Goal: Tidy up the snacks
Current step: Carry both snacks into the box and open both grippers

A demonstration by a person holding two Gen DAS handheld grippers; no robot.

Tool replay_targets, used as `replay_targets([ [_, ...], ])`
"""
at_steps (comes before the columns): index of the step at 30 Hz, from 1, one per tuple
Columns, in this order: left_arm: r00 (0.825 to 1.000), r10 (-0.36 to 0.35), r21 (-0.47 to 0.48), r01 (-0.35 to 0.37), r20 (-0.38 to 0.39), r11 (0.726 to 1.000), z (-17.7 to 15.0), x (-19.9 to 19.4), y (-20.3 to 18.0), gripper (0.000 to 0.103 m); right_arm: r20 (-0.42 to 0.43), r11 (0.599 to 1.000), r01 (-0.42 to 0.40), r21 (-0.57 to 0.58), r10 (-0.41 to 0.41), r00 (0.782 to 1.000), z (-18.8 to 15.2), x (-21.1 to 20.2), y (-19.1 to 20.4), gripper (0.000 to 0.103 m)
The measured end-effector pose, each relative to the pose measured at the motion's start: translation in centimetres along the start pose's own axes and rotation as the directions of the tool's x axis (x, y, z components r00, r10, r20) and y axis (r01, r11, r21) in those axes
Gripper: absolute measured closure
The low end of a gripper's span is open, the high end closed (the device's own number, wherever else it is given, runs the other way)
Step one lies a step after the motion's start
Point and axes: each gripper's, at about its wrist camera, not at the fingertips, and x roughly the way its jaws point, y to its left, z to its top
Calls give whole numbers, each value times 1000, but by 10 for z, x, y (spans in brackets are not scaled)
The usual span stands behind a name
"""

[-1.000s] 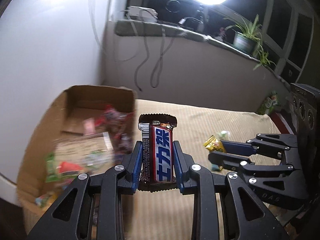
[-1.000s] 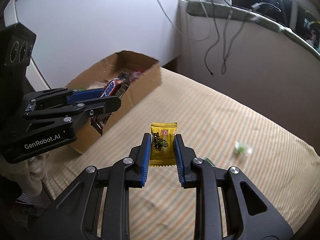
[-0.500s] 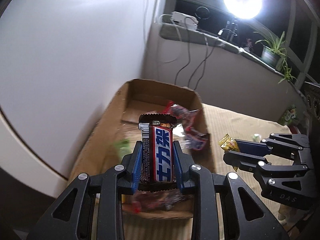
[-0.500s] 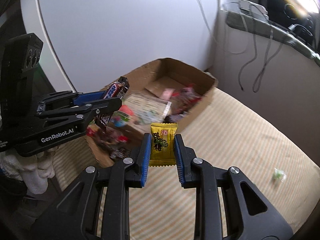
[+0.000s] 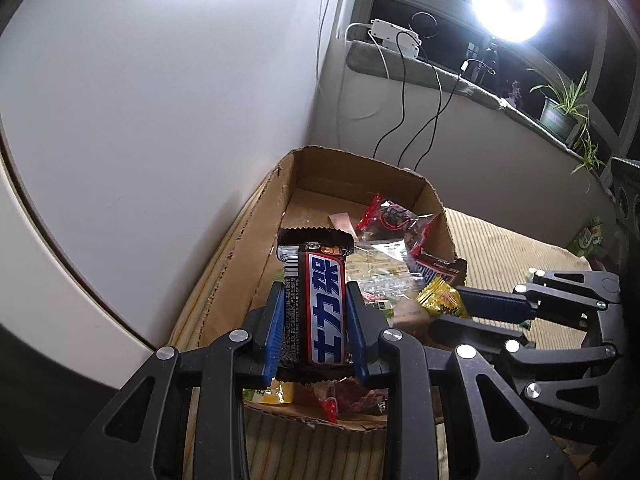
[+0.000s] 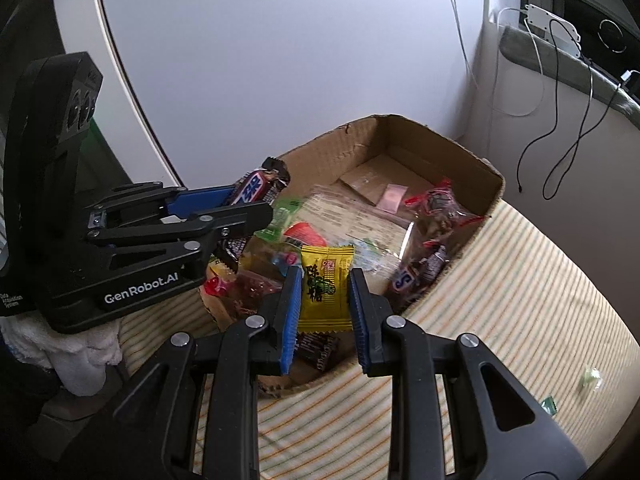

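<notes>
Both grippers hang over the open cardboard box (image 6: 440, 148) so each snack can drop among those inside: the left gripper (image 5: 316, 332) has its jaws clamped on a chocolate bar (image 5: 320, 300), the right gripper (image 6: 325, 312) on a yellow candy packet (image 6: 326, 288).

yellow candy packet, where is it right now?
The yellow packet is pinched in the right tool, above the near end of the snack box. In the left wrist view it shows right of the bar.

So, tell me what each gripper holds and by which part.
The left gripper pinches the chocolate bar by its long side edges. The right gripper pinches the yellow candy packet by its side edges.
</notes>
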Motion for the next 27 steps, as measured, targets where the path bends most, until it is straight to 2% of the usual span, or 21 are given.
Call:
replay_targets([
  [4, 1000, 2, 5, -2, 5, 1000, 0, -1, 1, 75, -3, 1000, 1, -9, -1, 1000, -1, 3, 4, 75],
  [6, 1000, 7, 8, -7, 7, 1000, 2, -2, 1, 72, 7, 1000, 11, -12, -11, 1000, -1, 2, 4, 53],
  [7, 1000, 9, 7, -9, 11, 1000, 2, -3, 1, 68, 13, 1000, 15, -12, -15, 1000, 0, 2, 5, 47],
  [12, 1000, 13, 4, -13, 15, 1000, 3, -5, 1, 66, 25, 999, 31, -15, -31, 999, -3, -4, 4, 35],
  [14, 1000, 13, 4, -13, 17, 1000, 3, -5, 1, 61, 29, 999, 39, -17, -38, 999, -5, -7, 3, 32],
  [21, 999, 5, 9, -6, 40, 1000, 3, -14, -10, 60, 37, 997, 77, 2, -77, 996, -16, -21, -12, 32],
  [27, 998, -37, 22, 36, 50, 999, 0, -18, -34, 59, 46, 991, 124, 48, -126, 991, -32, -42, -41, 31],
])
